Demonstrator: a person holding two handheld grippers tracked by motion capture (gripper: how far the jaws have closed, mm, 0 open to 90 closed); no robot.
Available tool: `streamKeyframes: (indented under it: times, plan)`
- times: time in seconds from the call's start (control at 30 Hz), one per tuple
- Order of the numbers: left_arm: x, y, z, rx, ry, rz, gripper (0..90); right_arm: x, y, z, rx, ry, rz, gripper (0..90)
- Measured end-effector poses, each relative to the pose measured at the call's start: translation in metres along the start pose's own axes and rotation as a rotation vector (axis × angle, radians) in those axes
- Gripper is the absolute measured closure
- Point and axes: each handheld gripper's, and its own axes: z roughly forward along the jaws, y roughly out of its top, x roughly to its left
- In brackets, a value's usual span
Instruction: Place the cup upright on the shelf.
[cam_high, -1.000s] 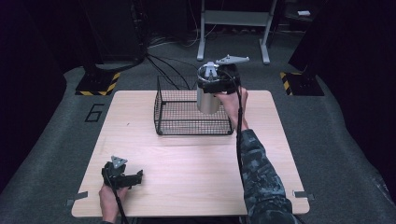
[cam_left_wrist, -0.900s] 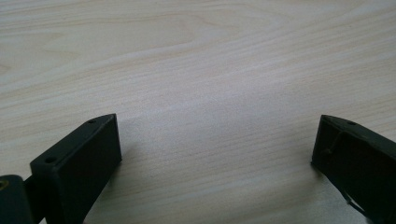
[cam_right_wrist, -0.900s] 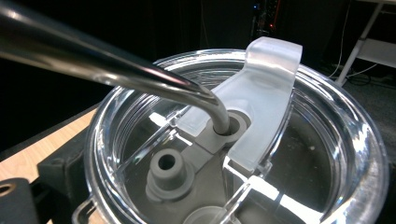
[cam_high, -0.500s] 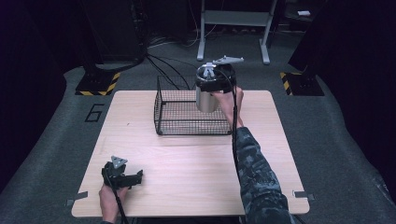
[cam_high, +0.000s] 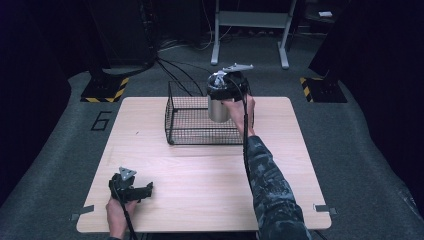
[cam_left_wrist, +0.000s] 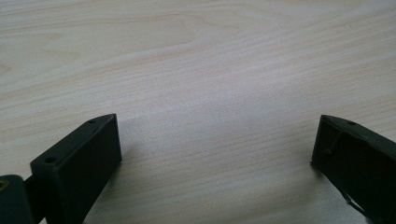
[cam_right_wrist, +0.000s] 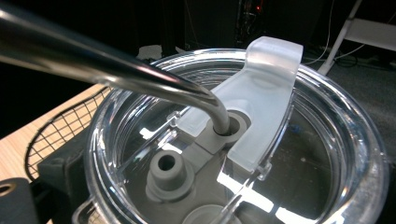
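Wooden table (cam_high: 200, 175) | steel tumbler (cam_high: 218, 109) held over far wire basket (cam_high: 190, 125) | right gripper (cam_high: 227, 90) apparently clamped at rim | rigid, slippery, probably weighty | left gripper (cam_high: 142, 190) spread, idle.

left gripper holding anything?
No: in the left gripper view the left gripper has its jaws spread wide apart over the bare wooden table.

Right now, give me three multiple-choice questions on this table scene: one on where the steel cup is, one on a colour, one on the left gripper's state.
1. Where is the steel cup?
A. at the wire basket
B. on the floor
C. by the left gripper

2. What colour is the basket?
A. white
B. black
C. red

3. How is the left gripper?
A. holding the cup
B. shut
C. open

Answers: 1 A, the right gripper holds it there. 2 B, dark wire. 3 C, its jaws stand wide over bare wood.
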Motion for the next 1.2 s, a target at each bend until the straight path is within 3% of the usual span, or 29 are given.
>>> streamKeyframes:
  times: [0.47,0.7,1.2]
  plan:
    - [0.0,0.0,0.0,-0.001,-0.001,-0.002,1.1,0.002,-0.02,0.034,0.057,0.0,0.052,3.1]
    - [0.0,0.0,0.0,-0.001,-0.001,-0.001,1.2,0.002,-0.028,0.043,0.066,0.003,0.05,3.1]
    - [0.001,0.0,0.0,0.006,-0.002,0.006,1.1,0.003,-0.045,0.061,0.096,0.007,0.101,3.1]
